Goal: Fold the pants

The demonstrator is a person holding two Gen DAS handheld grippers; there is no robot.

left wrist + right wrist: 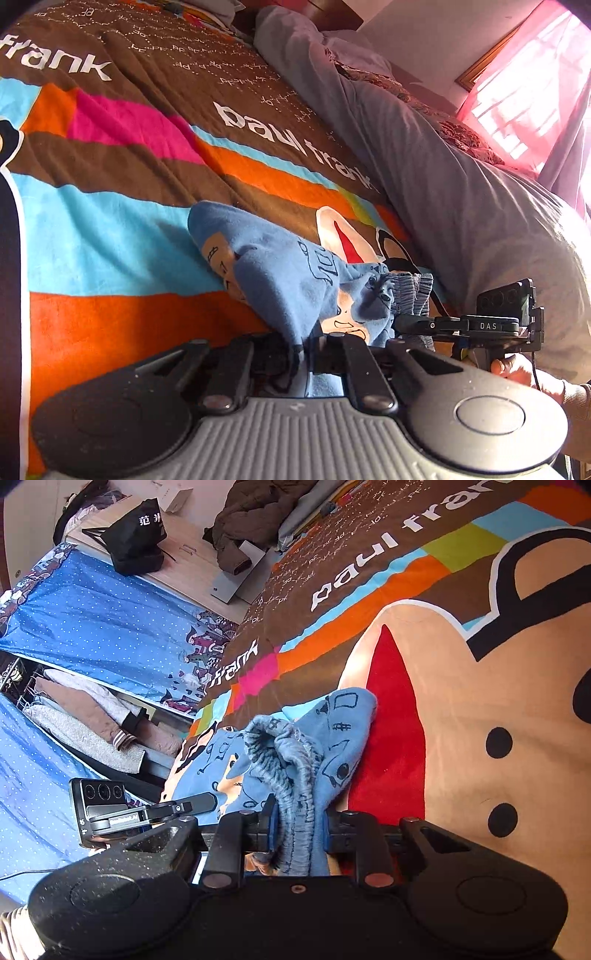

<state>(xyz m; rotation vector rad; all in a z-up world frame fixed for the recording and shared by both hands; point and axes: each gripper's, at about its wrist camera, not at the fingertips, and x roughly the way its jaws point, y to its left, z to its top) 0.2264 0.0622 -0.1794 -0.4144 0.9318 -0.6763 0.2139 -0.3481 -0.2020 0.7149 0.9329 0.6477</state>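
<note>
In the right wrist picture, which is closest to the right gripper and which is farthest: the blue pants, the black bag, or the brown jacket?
1. The blue pants: nearest, pinched in the jaws of the right gripper.
2. The black bag and the brown jacket: both far off at the top, bag on the upper left, jacket nearer the middle by the blanket's far end. Too close to rank.

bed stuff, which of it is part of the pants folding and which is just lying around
Part of the job:
- blue pants, bunched on the bedspread
- left gripper, shut on the pants' fabric
- right gripper, shut on the ribbed waistband

Just lying about:
- printed bedspread
- grey duvet
- brown jacket
- black bag
- pink curtain
</note>
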